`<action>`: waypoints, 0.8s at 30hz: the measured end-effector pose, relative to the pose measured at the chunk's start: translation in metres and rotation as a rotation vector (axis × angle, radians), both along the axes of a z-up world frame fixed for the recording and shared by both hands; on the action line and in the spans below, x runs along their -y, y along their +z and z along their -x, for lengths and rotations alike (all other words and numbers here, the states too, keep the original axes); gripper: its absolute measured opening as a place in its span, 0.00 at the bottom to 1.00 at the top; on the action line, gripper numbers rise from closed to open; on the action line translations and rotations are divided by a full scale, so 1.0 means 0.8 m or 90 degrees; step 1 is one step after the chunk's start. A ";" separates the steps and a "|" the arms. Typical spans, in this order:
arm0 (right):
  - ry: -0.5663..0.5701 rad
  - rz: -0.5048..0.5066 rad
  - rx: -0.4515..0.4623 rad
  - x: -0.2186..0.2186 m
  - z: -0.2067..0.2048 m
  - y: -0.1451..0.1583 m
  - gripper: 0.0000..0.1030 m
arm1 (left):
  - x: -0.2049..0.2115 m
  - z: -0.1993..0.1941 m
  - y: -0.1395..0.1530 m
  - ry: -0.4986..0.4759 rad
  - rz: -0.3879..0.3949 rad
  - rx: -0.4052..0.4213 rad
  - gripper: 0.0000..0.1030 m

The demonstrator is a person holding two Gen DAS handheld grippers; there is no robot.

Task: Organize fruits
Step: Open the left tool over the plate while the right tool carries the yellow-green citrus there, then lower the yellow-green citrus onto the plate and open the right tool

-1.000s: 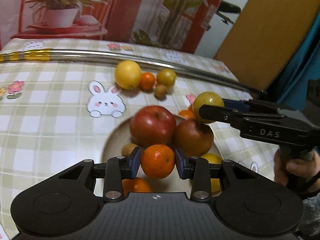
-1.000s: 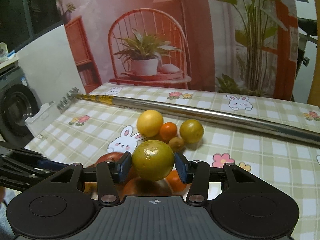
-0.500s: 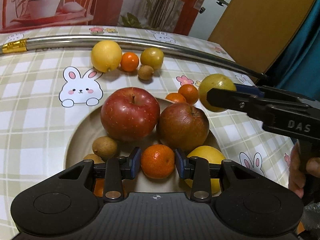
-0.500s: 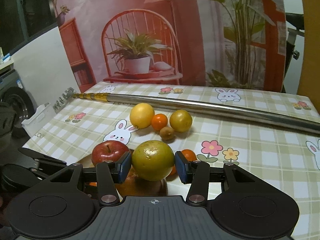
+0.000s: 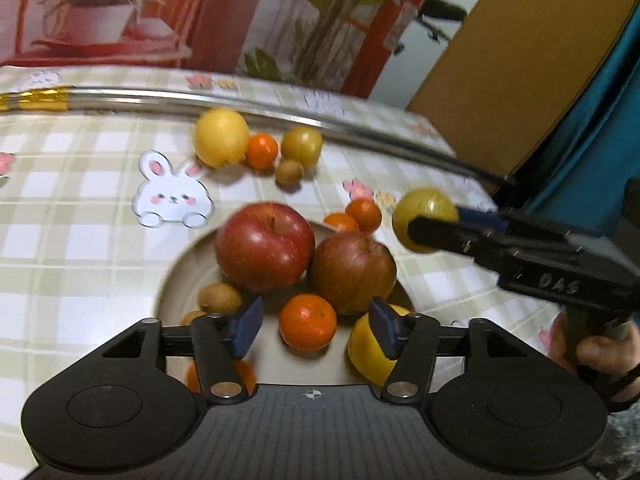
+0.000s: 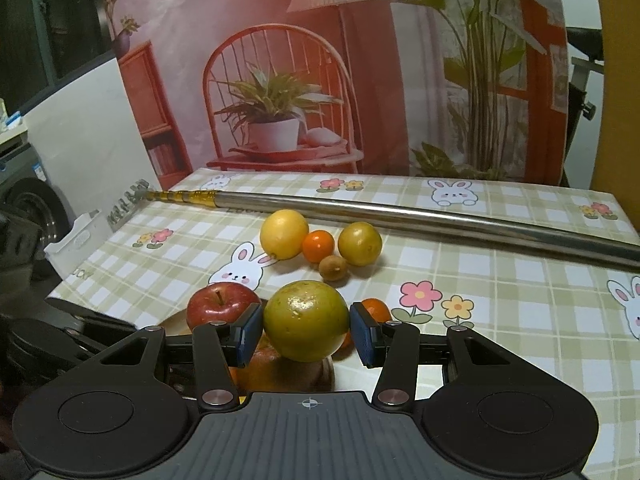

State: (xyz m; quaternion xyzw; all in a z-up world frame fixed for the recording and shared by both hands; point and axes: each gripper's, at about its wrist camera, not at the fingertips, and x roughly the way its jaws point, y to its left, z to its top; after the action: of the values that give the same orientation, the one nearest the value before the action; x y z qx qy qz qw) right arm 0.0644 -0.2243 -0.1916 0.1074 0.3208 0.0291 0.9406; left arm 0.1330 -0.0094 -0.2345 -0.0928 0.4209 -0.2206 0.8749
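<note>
Apples, a mandarin and other fruit are held in the bowl; left gripper jaws are opening, clear of the mandarin, while a green citrus is pinched by the right gripper.

"DAS" on the right gripper body

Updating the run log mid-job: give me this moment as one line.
left gripper: jaws opening, tangerine between them, on plate | right gripper: shut on green-yellow citrus, above plate | four fruits on tablecloth
</note>
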 end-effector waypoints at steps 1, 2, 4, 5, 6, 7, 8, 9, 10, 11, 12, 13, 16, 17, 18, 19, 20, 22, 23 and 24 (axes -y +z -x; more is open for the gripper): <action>-0.001 0.001 0.001 0.000 0.002 0.001 0.43 | -0.006 0.005 0.007 0.013 -0.002 0.008 0.65; -0.001 0.002 0.001 -0.002 0.004 0.003 0.43 | -0.011 0.010 0.012 0.024 -0.009 0.016 0.68; 0.001 0.001 0.000 -0.005 0.007 0.006 0.43 | -0.020 0.019 0.021 0.050 -0.032 0.033 0.71; 0.003 0.000 -0.001 -0.008 0.008 0.007 0.43 | -0.025 0.024 0.025 0.062 -0.045 0.042 0.73; 0.004 -0.002 -0.001 -0.010 0.009 0.009 0.43 | -0.028 0.027 0.028 0.072 -0.055 0.049 0.74; 0.008 -0.005 -0.002 -0.014 0.010 0.009 0.43 | -0.032 0.030 0.032 0.083 -0.063 0.056 0.75; 0.011 -0.006 -0.003 -0.019 0.011 0.010 0.43 | -0.036 0.034 0.035 0.094 -0.070 0.062 0.76; 0.015 -0.005 -0.004 -0.022 0.011 0.011 0.43 | -0.040 0.038 0.036 0.105 -0.075 0.066 0.77; 0.020 -0.004 -0.006 -0.029 0.012 0.011 0.43 | -0.045 0.041 0.039 0.113 -0.078 0.069 0.77; 0.025 -0.003 -0.008 -0.035 0.012 0.010 0.43 | -0.048 0.044 0.040 0.122 -0.081 0.071 0.77; 0.032 -0.001 -0.011 -0.044 0.012 0.010 0.43 | -0.051 0.047 0.040 0.131 -0.083 0.072 0.77; 0.039 0.001 -0.013 -0.051 0.012 0.009 0.43 | -0.055 0.051 0.040 0.138 -0.085 0.073 0.77; 0.064 0.010 -0.029 -0.077 0.010 0.004 0.43 | -0.059 0.057 0.037 0.153 -0.086 0.074 0.77; 0.071 0.014 -0.034 -0.084 0.011 0.003 0.43 | -0.061 0.059 0.036 0.158 -0.086 0.076 0.77; 0.080 0.020 -0.041 -0.094 0.011 0.001 0.43 | -0.063 0.061 0.035 0.162 -0.088 0.077 0.77; 0.086 0.025 -0.047 -0.100 0.011 -0.002 0.43 | -0.067 0.066 0.034 0.165 -0.089 0.078 0.77; 0.092 0.028 -0.052 -0.107 0.011 -0.004 0.43 | -0.070 0.067 0.034 0.168 -0.089 0.079 0.77; 0.105 0.037 -0.064 -0.121 0.013 -0.008 0.43 | -0.075 0.071 0.033 0.176 -0.087 0.080 0.78; 0.110 0.041 -0.068 -0.125 0.013 -0.009 0.43 | -0.079 0.072 0.032 0.180 -0.085 0.080 0.78; 0.116 0.046 -0.074 -0.132 0.013 -0.011 0.43 | -0.083 0.074 0.030 0.184 -0.083 0.079 0.78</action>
State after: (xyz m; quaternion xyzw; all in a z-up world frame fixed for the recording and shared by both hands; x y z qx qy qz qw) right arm 0.0536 -0.1188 -0.2001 0.0455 0.3841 0.0964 0.9171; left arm 0.0735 0.0568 -0.2104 -0.0818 0.3617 -0.0704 0.9260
